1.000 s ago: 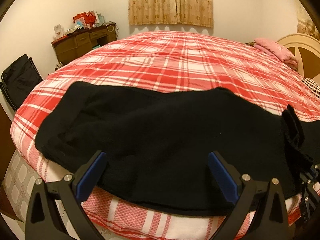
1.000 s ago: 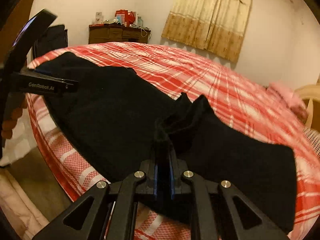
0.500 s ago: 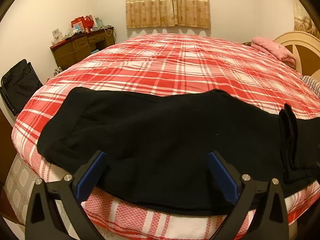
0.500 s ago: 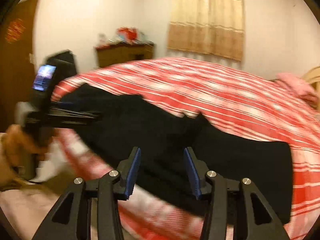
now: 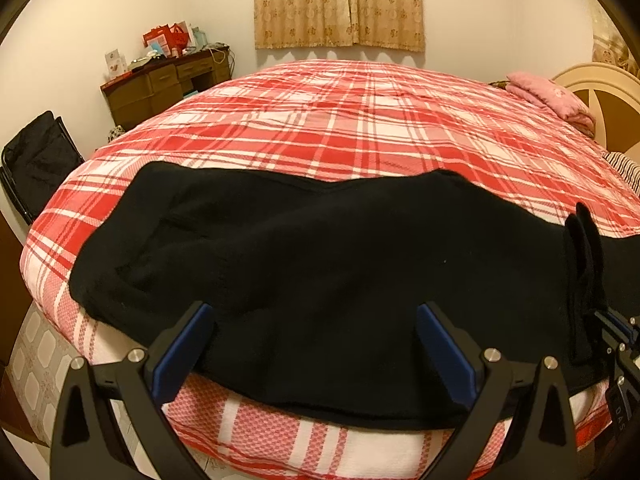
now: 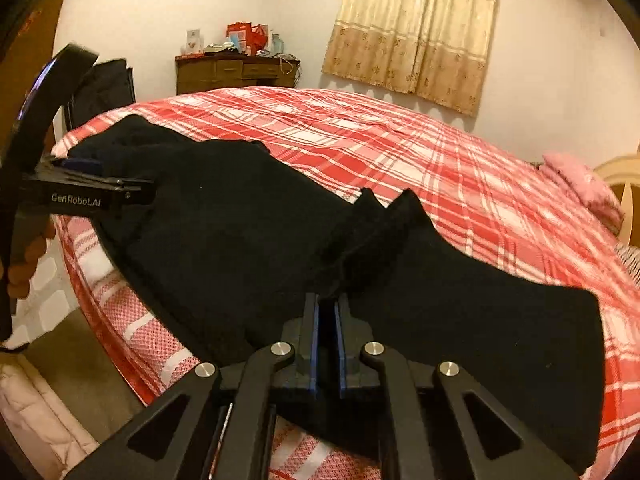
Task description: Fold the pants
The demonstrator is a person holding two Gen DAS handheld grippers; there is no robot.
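Black pants (image 5: 320,264) lie lengthwise along the near edge of a red plaid bed (image 5: 360,128). My left gripper (image 5: 316,344) is open, its blue pads either side of the pants' near edge, holding nothing. My right gripper (image 6: 327,320) is shut on a pinched ridge of the pants (image 6: 372,232) near their middle; it also shows at the right edge of the left wrist view (image 5: 612,324). In the right wrist view the pants (image 6: 240,232) run left to the left gripper (image 6: 100,196).
A wooden dresser (image 5: 168,84) with clutter stands at the back left wall. A black chair (image 5: 36,160) stands left of the bed. A pink pillow (image 5: 552,100) and a cream headboard (image 5: 600,96) are at the right. Curtains (image 5: 340,4) hang behind.
My right gripper, shut one second ago and open and drawn back half a second ago, is shut on the pants fold again. The left gripper has stayed open at the near edge.
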